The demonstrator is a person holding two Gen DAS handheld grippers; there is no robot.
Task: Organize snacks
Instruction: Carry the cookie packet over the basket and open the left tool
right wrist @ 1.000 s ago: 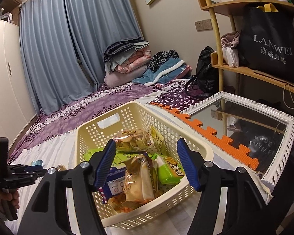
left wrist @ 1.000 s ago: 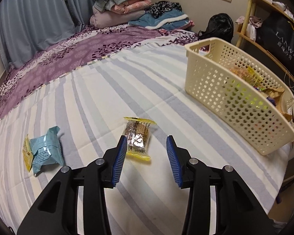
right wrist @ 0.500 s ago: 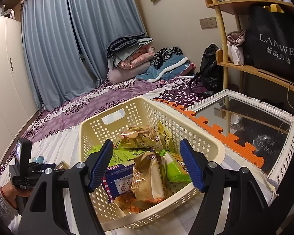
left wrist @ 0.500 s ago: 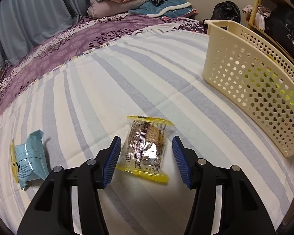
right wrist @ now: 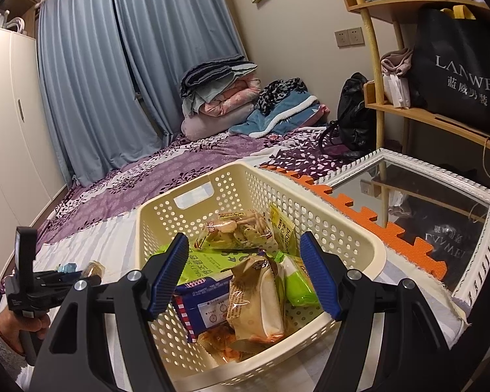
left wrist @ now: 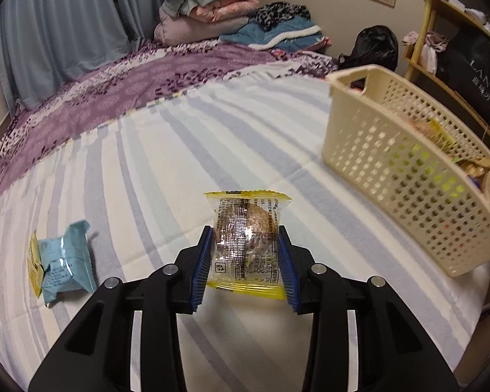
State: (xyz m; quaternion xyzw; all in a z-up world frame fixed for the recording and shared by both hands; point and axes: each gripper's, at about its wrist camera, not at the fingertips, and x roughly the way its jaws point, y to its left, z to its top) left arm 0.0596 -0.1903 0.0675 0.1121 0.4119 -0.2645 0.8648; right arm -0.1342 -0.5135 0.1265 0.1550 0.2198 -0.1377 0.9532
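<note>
Your left tool (left wrist: 245, 261) is clamped on a clear, yellow-edged plastic snack packet with a round brown cake inside (left wrist: 246, 240), its blue ribbed pads (left wrist: 202, 266) pressing both long sides of the wrapper. The packet stands up between the pads, its lower yellow seam just above the striped white-and-grey bed sheet (left wrist: 166, 170). To the left of that tool, a crumpled light-blue foil snack pouch with a yellow end (left wrist: 62, 264) lies on the same sheet, well apart from the packet. To the right sits the cream perforated plastic basket (left wrist: 398, 170), with more wrappers showing through its holes.

Your right tool (right wrist: 243, 277) hangs with its jaws about half spread and nothing between them, over the near end of that basket. Inside lie a green bag, a blue-and-white box and a tan biscuit bag (right wrist: 258, 300). At the lower left of the right wrist view, your hand (right wrist: 19, 330) grips the left tool's handle.
</note>
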